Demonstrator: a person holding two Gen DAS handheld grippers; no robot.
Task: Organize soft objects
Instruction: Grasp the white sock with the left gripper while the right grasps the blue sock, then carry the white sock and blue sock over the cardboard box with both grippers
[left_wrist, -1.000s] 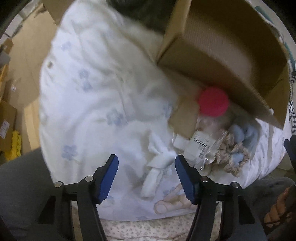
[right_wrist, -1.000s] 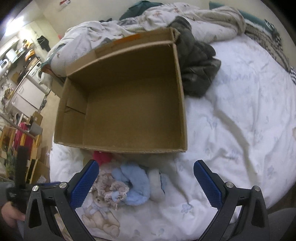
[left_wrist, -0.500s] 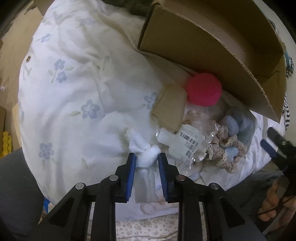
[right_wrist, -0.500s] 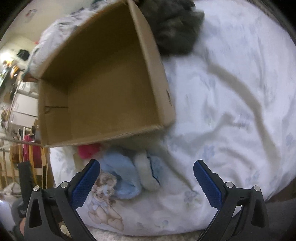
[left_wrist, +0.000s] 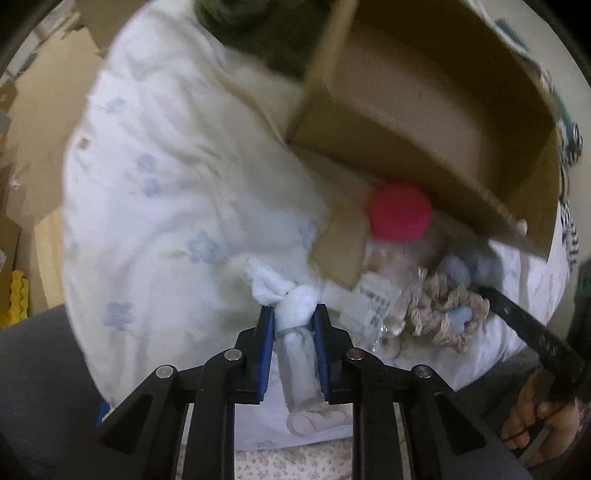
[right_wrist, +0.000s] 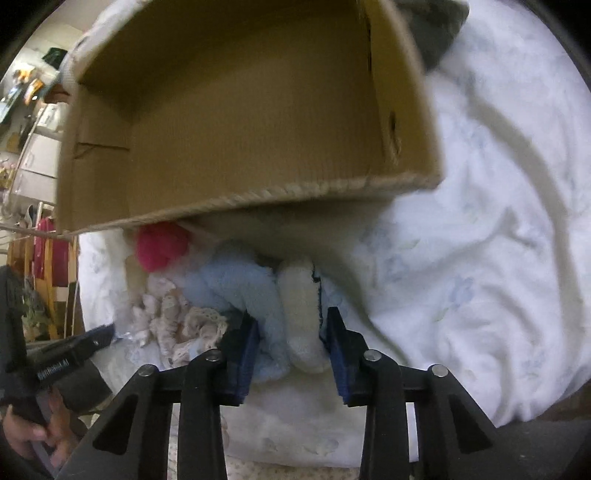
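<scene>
Left gripper nearly shut, jaws closing, pinching white knotted cloth above bed. Right gripper part-open, jaws closing around blue plush toy. Only right view shows cardboard box interior.

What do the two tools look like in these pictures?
Both the left tool and the right tool have black angular plastic frames, silver round pins at the joints, and two blue ribbed pads. White lettering, too blurred to read, marks the side of each.
</scene>
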